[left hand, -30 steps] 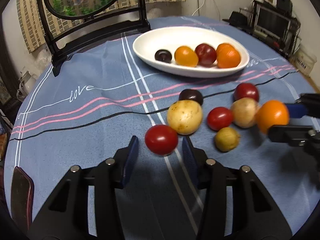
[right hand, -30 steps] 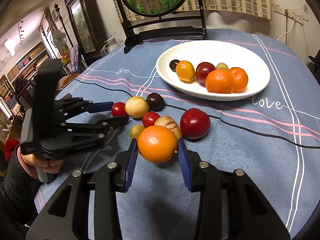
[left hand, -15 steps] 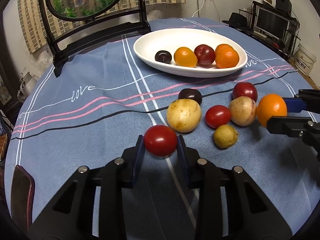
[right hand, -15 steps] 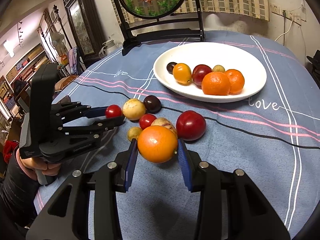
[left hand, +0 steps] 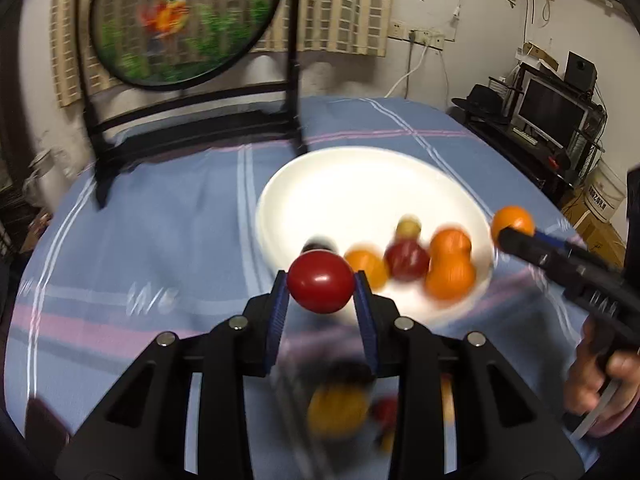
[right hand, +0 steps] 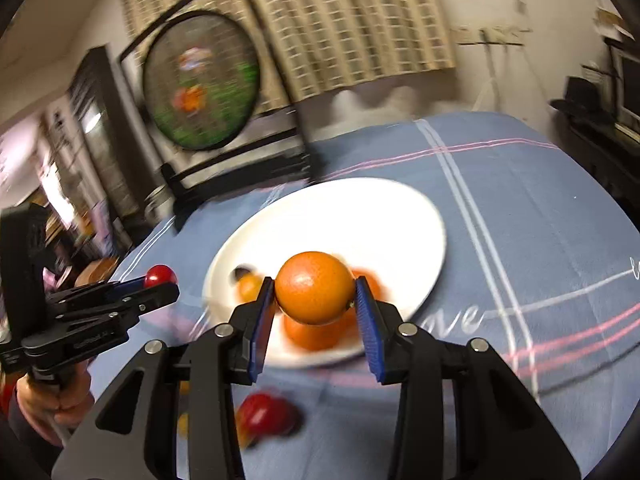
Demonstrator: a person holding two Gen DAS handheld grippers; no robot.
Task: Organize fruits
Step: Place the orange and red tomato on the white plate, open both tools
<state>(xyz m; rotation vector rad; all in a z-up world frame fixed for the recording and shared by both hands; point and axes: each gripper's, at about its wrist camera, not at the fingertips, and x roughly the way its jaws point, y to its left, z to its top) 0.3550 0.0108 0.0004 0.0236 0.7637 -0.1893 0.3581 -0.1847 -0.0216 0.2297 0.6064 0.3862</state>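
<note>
My left gripper [left hand: 321, 285] is shut on a red tomato [left hand: 320, 282], held in the air just short of the near rim of the white plate [left hand: 360, 184]. My right gripper [right hand: 315, 290] is shut on an orange [right hand: 314, 287], raised over the plate [right hand: 360, 216]'s near edge. Several fruits lie in the plate: oranges [left hand: 450, 270], a dark red plum [left hand: 406, 260] and a small dark fruit. In the right wrist view the left gripper with the tomato [right hand: 160, 276] shows at the left. The orange [left hand: 513, 221] in the right gripper appears at the right of the left wrist view.
Blurred loose fruits [left hand: 340, 408] lie on the blue striped tablecloth [left hand: 160, 240] below the left gripper; a red one [right hand: 266, 416] lies below the right. A black stand with a round picture [left hand: 184, 20] rises behind the plate. A person's hand [left hand: 600, 380] holds the right gripper.
The left gripper closed on the red tomato and lifted it toward the plate. The right gripper carried its orange up and forward over the plate's edge. Both views are motion-blurred.
</note>
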